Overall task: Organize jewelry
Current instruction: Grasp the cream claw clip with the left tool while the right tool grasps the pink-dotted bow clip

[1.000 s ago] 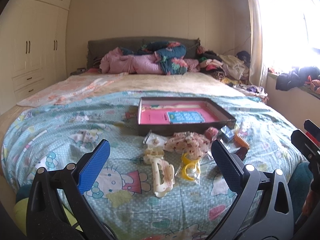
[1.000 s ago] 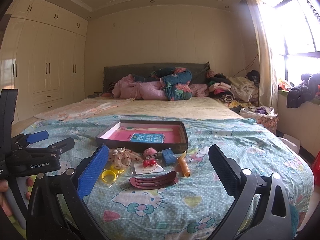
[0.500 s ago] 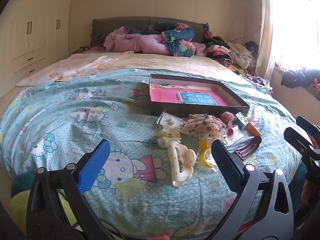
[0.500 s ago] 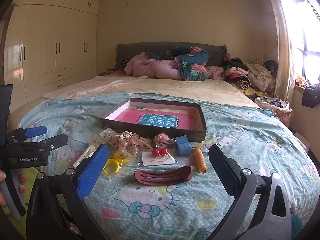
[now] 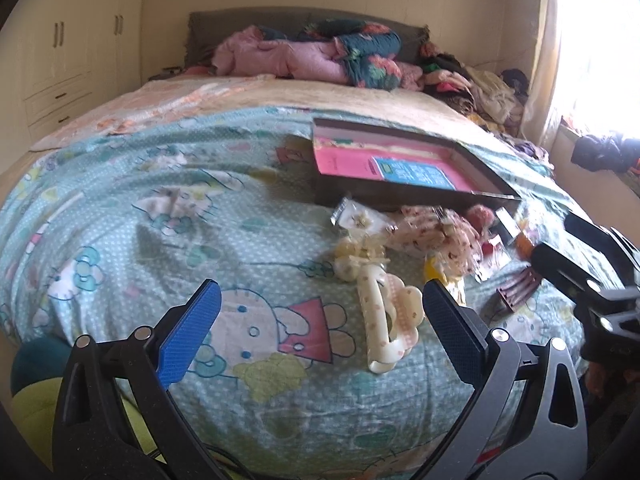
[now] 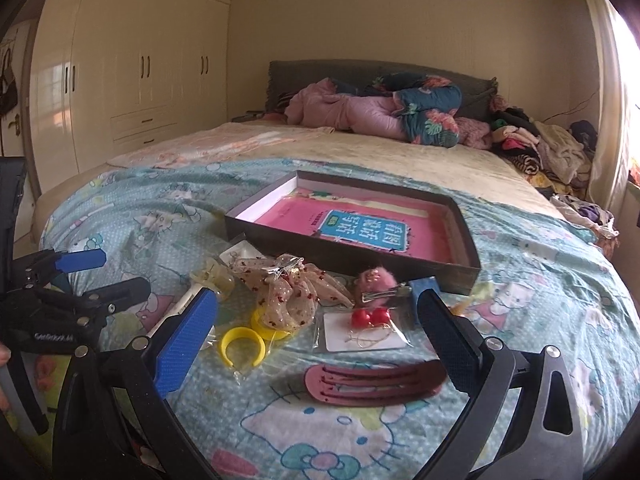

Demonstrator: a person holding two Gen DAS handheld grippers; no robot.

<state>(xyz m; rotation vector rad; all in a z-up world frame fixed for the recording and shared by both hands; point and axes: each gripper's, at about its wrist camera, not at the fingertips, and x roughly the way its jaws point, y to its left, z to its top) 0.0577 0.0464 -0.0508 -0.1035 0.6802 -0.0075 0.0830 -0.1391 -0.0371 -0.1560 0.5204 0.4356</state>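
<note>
Both grippers hover over the bed (image 6: 560, 280), fingers wide, empty. Right gripper (image 6: 316, 344) should lower squarely onto the maroon comb (image 6: 372, 380) at 6 o'clock; left gripper (image 5: 316, 320) waits.

A shallow dark box (image 6: 460, 240) with a pink lining lies open on the bedspread. Just before it are scattered a dark red hair clip (image 6: 372, 384), yellow rings (image 6: 242, 346), red bead earrings (image 6: 370, 317) on a card and a cream clip (image 5: 384, 320).

Printed cotton-look bedspread (image 6: 540, 280), matt, creased. Dark cardboard box (image 6: 348, 258), matt walls, pink paper lining. Maroon plastic hair comb (image 6: 372, 384), glossy. Yellow plastic ring (image 6: 242, 346), smooth. Tongs' pads (image 6: 186, 334) textured blue rubber.
</note>
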